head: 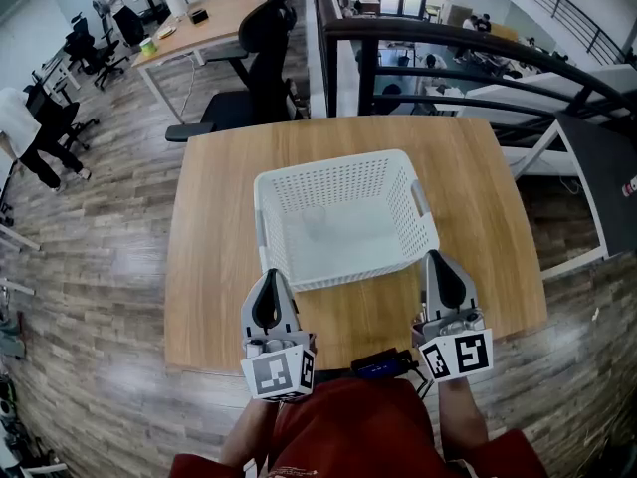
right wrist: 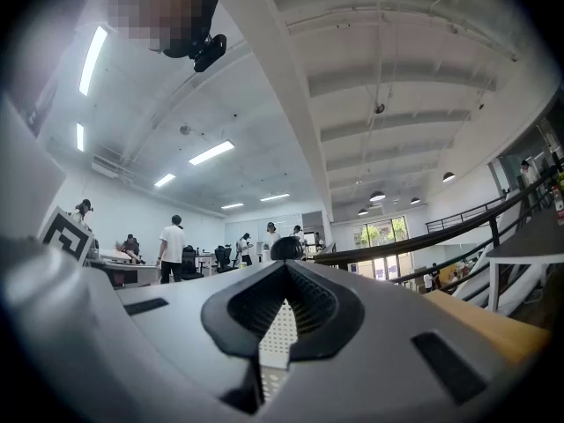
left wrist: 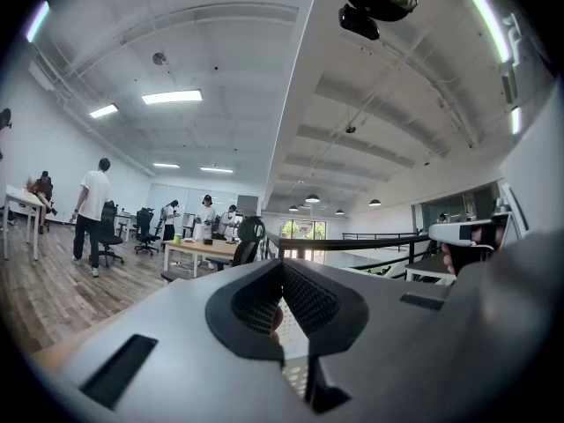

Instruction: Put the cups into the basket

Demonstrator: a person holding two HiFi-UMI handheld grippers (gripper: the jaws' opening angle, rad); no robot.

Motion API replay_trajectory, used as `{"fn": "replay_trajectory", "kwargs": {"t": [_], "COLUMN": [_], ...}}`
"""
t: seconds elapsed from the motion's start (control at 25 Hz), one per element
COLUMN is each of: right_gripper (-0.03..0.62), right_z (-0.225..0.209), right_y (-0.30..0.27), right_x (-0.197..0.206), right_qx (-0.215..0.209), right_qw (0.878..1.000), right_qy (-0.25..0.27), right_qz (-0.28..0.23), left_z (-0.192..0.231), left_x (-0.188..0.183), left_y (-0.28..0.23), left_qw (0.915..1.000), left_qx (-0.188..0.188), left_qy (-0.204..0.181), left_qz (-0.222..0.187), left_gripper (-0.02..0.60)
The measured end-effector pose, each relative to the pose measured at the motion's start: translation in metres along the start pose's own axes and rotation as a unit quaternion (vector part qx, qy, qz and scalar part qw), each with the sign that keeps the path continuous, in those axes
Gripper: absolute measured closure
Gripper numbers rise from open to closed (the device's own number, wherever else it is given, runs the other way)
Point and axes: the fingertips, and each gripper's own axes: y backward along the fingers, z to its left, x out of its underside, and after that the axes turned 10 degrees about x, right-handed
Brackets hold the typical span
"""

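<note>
Head view: a white perforated basket (head: pixel 348 265) sits at the middle of a wooden table (head: pixel 219 227), with two hand-held grippers over the table's near edge. The left gripper (head: pixel 269 277) points at the basket's near-left corner, and the right gripper (head: pixel 435 259) lies just beside its near-right corner. Both claws are clenched tip to tip, grasping nothing.

Wooden table (head: pixel 214 217), black office chair (head: pixel 264 38) behind it, dark railing (head: pixel 418 28) beyond, plank floor (head: pixel 90 297), long desk (head: pixel 199 28) far left
</note>
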Motion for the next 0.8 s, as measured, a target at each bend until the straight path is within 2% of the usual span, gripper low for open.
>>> {"fn": "replay_trajectory", "kwargs": {"t": [0.8], "right_gripper": [0.583], "right_z": [0.007], "right_y": [-0.003], "right_x": [0.006], "right_qx": [-0.009], "right_qw": [1.0], "right_qy": [0.022], "right_qz": [0.006], "left_z": [0.007], "left_x": [0.002], "left_y": [0.017], "left_qw": [0.9998], "left_qx": [-0.017], "left_qy": [0.009], "left_qz": [0.001], "left_gripper": [0.575]}}
